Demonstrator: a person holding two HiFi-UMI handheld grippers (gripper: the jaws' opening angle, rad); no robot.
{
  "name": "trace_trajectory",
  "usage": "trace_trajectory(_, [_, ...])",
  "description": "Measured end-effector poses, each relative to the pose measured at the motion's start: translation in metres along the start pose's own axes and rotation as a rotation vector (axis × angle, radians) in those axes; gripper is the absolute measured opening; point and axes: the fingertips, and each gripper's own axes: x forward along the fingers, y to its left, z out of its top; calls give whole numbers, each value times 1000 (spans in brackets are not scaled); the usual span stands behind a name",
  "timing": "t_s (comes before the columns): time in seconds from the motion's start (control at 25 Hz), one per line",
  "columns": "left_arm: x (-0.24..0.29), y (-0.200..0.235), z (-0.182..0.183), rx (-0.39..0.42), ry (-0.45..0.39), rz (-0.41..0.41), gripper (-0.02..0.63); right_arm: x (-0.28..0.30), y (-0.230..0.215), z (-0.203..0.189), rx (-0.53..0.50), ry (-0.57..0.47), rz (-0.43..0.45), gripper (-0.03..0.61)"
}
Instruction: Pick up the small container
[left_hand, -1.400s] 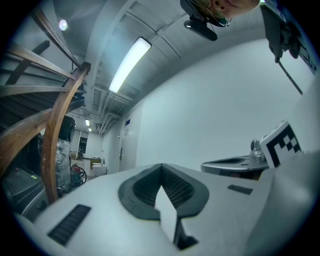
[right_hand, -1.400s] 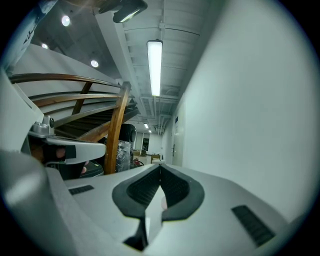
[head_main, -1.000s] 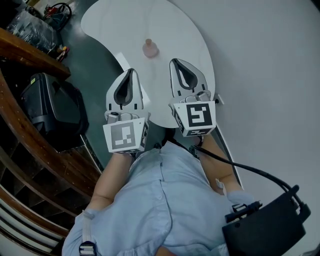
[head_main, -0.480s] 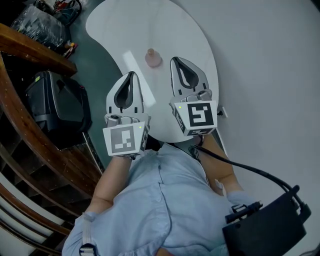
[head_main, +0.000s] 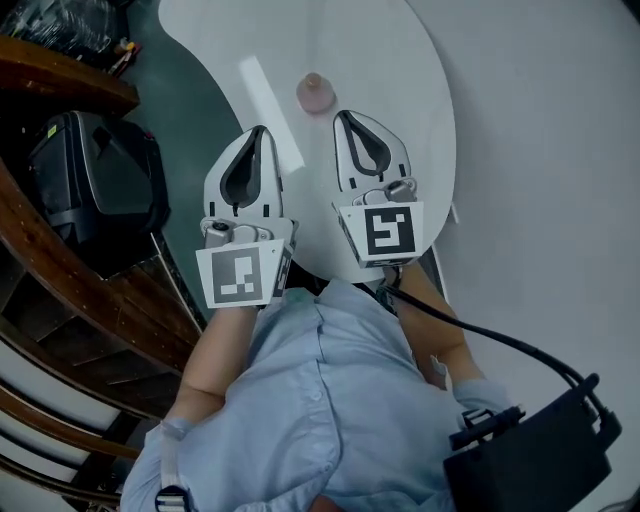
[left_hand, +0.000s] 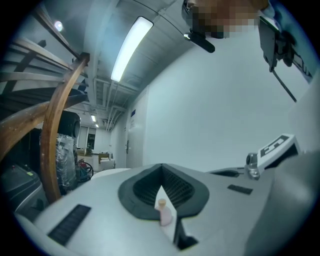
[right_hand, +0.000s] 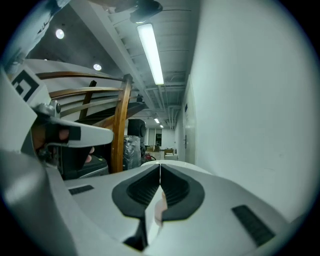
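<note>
While the bottle (head_main: 312, 92) stands untouched on the white table (head_main: 420, 120), the pick-up has not begun: reaching, gripping and lifting all remain. The right gripper (head_main: 343, 117), at the bottle's four o'clock, and the left gripper (head_main: 258, 130), at its eight, are both closed and empty. The right gripper has edged nearer than a second ago.

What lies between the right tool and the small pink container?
Nothing; the head view shows only bare white table between right tool and small pink container.
</note>
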Motion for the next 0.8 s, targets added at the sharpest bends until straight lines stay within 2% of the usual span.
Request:
trace_trajectory(0.08, [4, 6, -8, -10, 12, 0, -2, 9, 7, -20, -35, 44, 23, 2])
trace_trajectory(0.2, [6, 13, -19, -30, 35, 2, -1, 14, 12, -44, 8, 101, 25, 2])
trace_trajectory(0.6, [20, 34, -45, -54, 89, -8, -2, 38, 13, -61, 63, 122, 0, 3])
trace_trajectory(0.64, [22, 35, -48, -56, 94, -11, 0, 39, 15, -66, 83, 145, 10, 31])
trace_trajectory(0.68, [24, 37, -50, -59, 99, -13, -2, 41, 17, -73, 101, 176, 24, 180])
trace_trajectory(0.72, [26, 39, -52, -61, 104, -15, 0, 43, 19, -78, 112, 202, 35, 270])
trace_trajectory(0.8, [30, 42, -56, -67, 115, -19, -1, 47, 19, -82, 111, 222, 29, 284])
